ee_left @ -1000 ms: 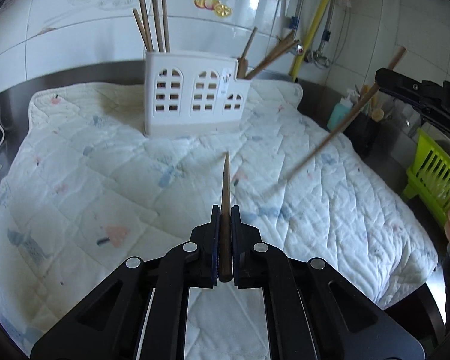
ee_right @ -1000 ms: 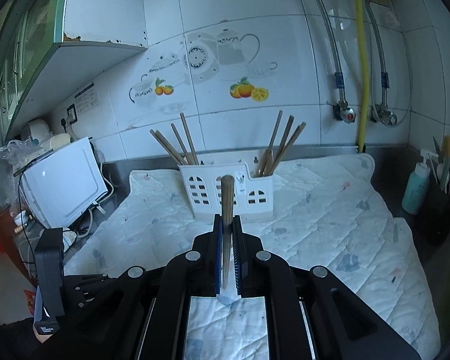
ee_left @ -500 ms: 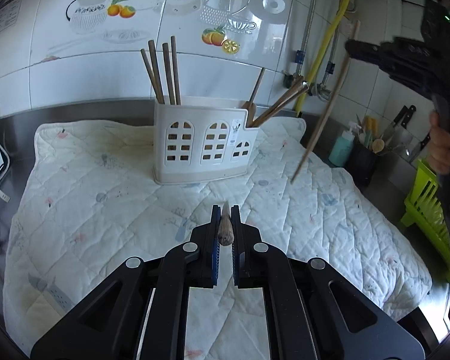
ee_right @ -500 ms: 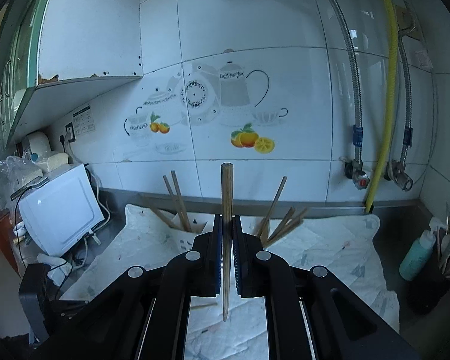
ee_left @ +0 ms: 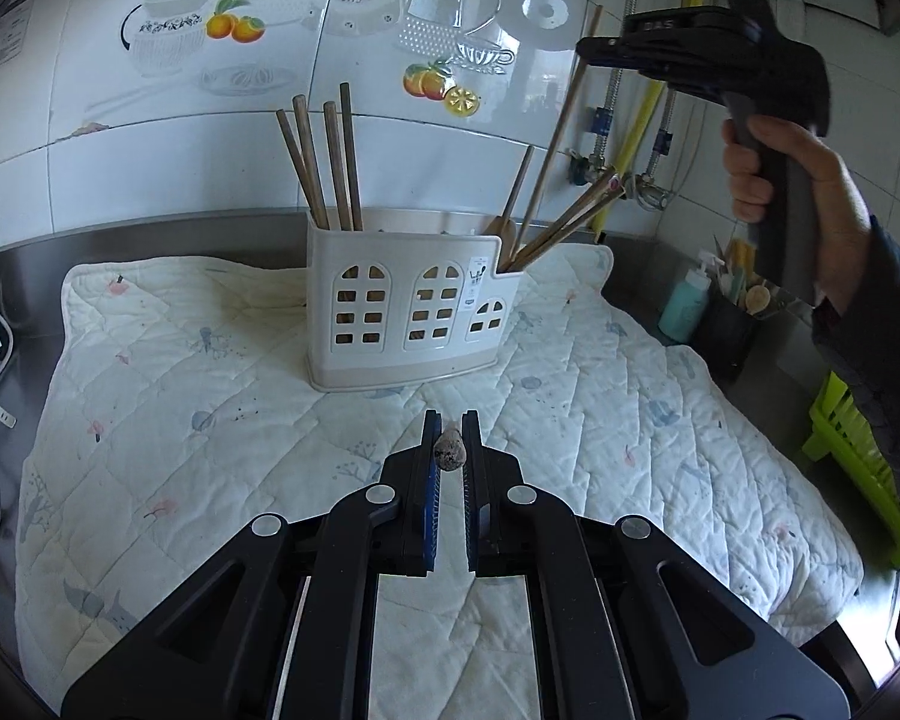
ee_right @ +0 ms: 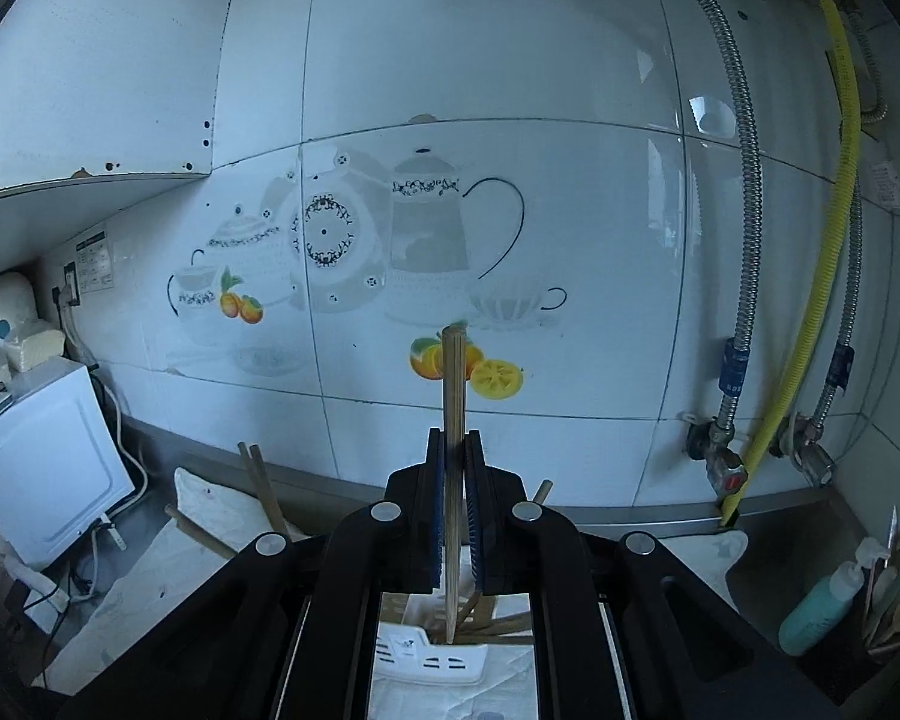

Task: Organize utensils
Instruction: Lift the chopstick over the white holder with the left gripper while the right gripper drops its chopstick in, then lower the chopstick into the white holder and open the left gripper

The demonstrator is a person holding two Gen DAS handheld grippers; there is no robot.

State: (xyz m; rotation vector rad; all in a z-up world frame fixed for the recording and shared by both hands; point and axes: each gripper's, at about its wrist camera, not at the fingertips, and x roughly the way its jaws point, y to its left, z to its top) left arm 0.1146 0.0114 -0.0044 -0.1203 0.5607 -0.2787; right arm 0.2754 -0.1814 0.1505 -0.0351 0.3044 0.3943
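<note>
1. Since a second ago, the right tool point(ee_left: 588, 51) is rising from low at the right edge of the quilted mat point(ee_left: 210, 360) to high above the white holder point(ee_left: 402, 312), and its chopstick point(ee_left: 561, 126) is swinging from a slant to nearly upright.
2. Over the same second, the left tool point(ee_left: 449, 438) is tipping its own chopstick point(ee_left: 449, 455) from a long upright line to a stub seen end-on.
3. That left tool is clamping shut on its chopstick, which is sitting between the two blue pads and pointing toward the camera.
4. In the left wrist view, the right tool is gripping its chopstick near the top end, and the lower end is hanging down toward the right compartment of the holder.
5. From the right wrist view, the right tool point(ee_right: 453, 450) is pinching the chopstick point(ee_right: 453, 420) upright, with its tip point(ee_right: 450, 636) sitting just over the open top of the holder point(ee_right: 432, 660); whether it is touching the sticks inside, I cannot tell.
6. A person's hand point(ee_left: 804, 198) is wrapping round the right tool's handle at the right of the left wrist view.
7. On the mat, the holder is standing near the back edge, close to the tiled wall point(ee_left: 150, 120).
8. Four chopsticks point(ee_left: 324, 162) are standing in its left compartment, and several more point(ee_left: 570, 216) are leaning rightward out of its right one.
9. Beyond the mat's right edge, a teal bottle point(ee_left: 684, 306) is standing beside a dark pot of utensils point(ee_left: 732, 330) on the table.
10. A green rack point(ee_left: 858, 438) is showing at the far right.
</note>
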